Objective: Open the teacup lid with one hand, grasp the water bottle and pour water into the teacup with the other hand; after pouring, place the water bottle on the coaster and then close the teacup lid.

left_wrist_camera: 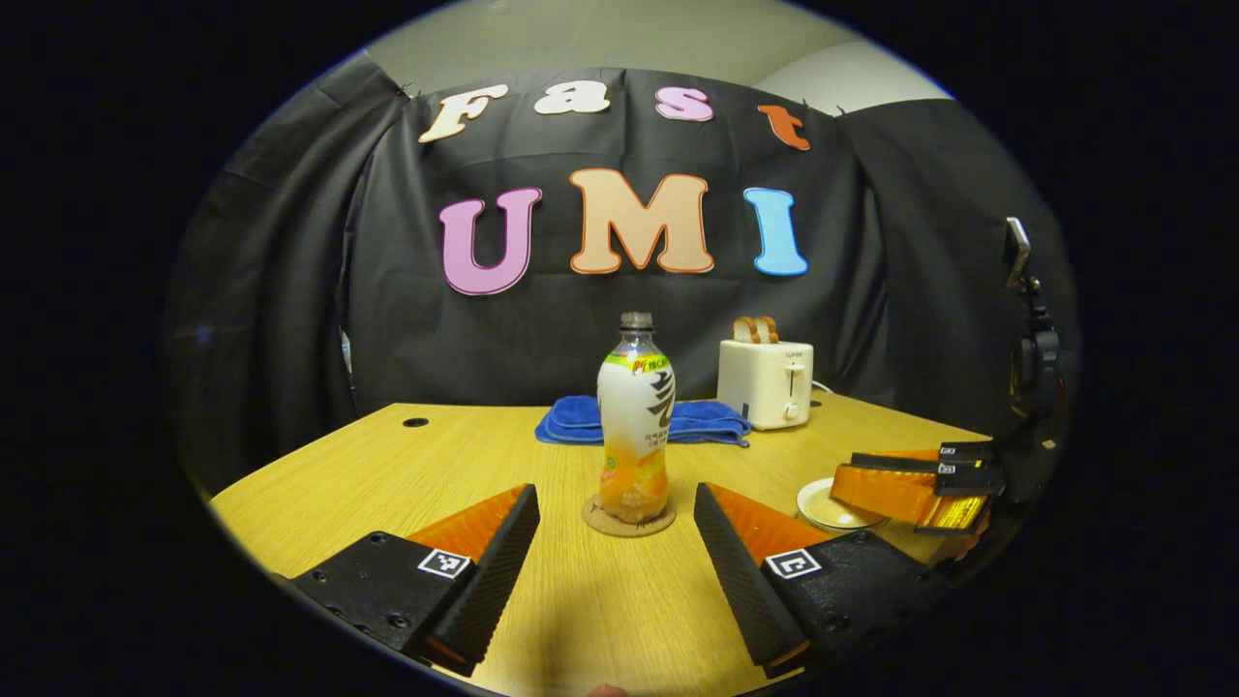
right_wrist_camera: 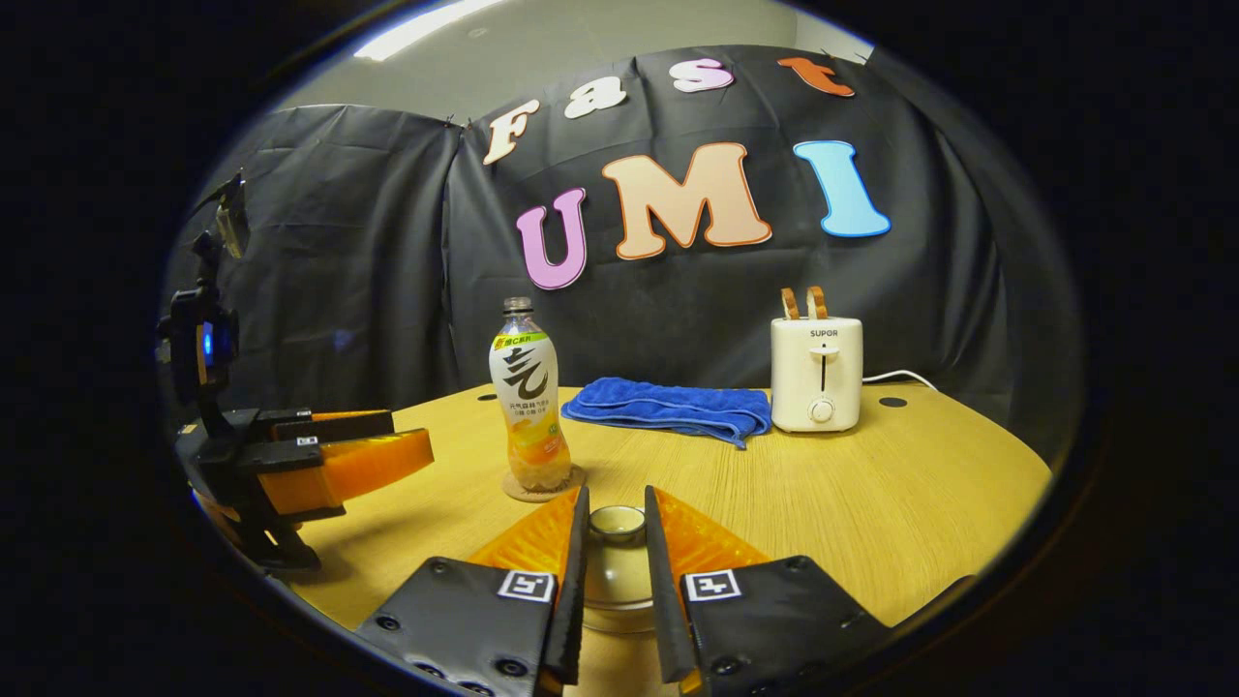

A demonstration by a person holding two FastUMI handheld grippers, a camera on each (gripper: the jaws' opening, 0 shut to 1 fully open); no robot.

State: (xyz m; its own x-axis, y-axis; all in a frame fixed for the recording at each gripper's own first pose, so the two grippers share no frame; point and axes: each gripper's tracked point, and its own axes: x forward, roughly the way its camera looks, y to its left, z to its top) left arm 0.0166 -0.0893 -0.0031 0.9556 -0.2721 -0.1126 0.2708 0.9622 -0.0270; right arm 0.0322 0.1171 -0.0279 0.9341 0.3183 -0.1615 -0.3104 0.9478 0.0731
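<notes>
A capless bottle point(left_wrist_camera: 635, 426) of orange drink stands upright on a round cork coaster point(left_wrist_camera: 600, 518) at the table's middle. My left gripper point(left_wrist_camera: 615, 494) is open, its fingers spread wide either side of the coaster and touching nothing. In the right gripper view the bottle point(right_wrist_camera: 528, 402) stands left of centre, with the left gripper point(right_wrist_camera: 416, 445) beside it. My right gripper point(right_wrist_camera: 616, 503) is shut on the knob point(right_wrist_camera: 617, 523) of the pale teacup lid point(right_wrist_camera: 615, 581). In the left gripper view the right gripper point(left_wrist_camera: 844, 474) hangs over the white teacup point(left_wrist_camera: 831, 508); whether the lid rests on the cup is hidden.
A folded blue towel point(right_wrist_camera: 668, 405) lies at the back of the wooden table point(right_wrist_camera: 871, 494). A white toaster point(right_wrist_camera: 816, 373) with two slices of toast stands to its right, its cord trailing off. A phone on a stand point(left_wrist_camera: 1031, 319) rises at the table's side.
</notes>
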